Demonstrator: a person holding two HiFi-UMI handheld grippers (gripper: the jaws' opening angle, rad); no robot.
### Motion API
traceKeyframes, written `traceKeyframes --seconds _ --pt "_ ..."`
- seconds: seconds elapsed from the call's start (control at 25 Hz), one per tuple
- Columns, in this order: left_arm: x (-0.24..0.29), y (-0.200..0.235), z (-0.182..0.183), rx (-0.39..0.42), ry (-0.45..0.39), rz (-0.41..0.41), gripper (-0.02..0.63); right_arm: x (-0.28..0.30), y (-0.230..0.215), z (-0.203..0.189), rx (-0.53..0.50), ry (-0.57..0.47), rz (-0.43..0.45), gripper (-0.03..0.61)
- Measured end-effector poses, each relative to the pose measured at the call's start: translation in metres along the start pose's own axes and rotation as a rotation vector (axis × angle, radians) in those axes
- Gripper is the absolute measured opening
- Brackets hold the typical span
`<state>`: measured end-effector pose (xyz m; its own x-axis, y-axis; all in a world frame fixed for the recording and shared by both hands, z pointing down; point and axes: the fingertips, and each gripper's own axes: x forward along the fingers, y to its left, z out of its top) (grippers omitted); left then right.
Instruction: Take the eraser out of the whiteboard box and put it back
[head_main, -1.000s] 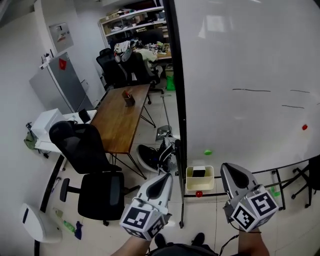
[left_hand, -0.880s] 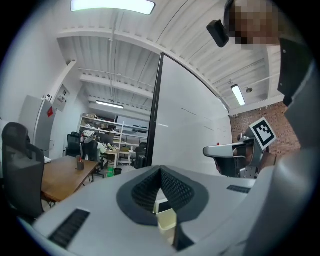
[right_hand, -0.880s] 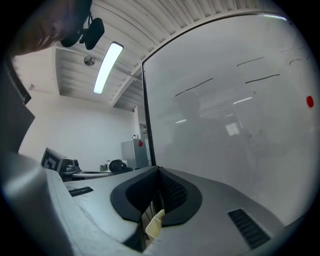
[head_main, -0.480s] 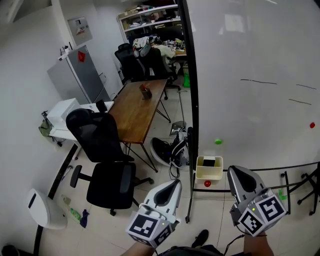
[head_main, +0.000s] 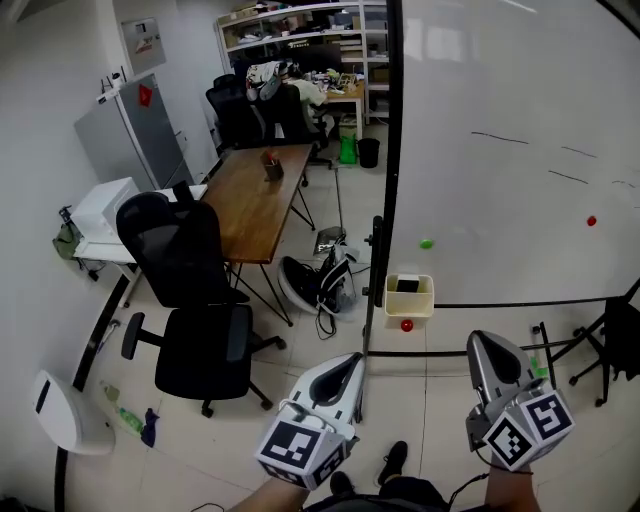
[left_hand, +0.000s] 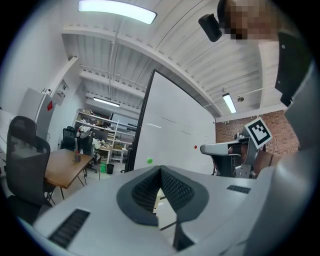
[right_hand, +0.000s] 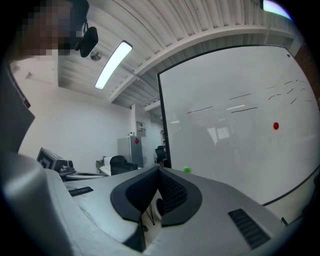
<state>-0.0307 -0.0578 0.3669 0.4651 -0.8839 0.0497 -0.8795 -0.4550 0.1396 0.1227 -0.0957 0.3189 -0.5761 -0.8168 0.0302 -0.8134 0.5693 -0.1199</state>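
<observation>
Nothing done yet: the eraser (head_main: 407, 285) lies in its box (head_main: 410, 308) at the whiteboard's (head_main: 500, 200) lower left corner (well ahead); my left gripper (head_main: 351, 362) and right gripper (head_main: 481, 341) are closed, empty.

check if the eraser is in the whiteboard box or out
In. A dark block, apparently the eraser, lies inside the cream box hung at the lower left corner of the whiteboard.

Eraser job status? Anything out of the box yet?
Done: nothing; the eraser sits in the whiteboard box. In hand: nothing; the left gripper and right gripper are both shut, empty and short of the box. Left: reach in, lift the eraser out, put it back.
</observation>
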Motion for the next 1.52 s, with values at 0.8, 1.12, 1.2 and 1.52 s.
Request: traceKeyframes --seconds 0.8,1.12,1.2,1.52 --pt "0.039 -0.279 -0.026 -0.029 -0.012 0.052 0.028 -0.228 -0.149 0.008 0.015 -0.022 0.108 0.014" --pt "-0.009 -0.309 -0.027 -0.017 -0.006 0.005 0.028 -0.276 -0.121 0.009 0.012 -0.033 0.068 0.014" --pt "-0.029 -0.301 -0.026 -0.017 -0.012 -0.018 0.028 -0.280 -0.098 0.007 0.005 -0.037 0.044 0.014" --pt "-0.097 -0.266 -0.026 0.001 -0.021 -0.092 0.028 -0.292 -0.028 -0.002 0.021 -0.050 -0.044 0.014"
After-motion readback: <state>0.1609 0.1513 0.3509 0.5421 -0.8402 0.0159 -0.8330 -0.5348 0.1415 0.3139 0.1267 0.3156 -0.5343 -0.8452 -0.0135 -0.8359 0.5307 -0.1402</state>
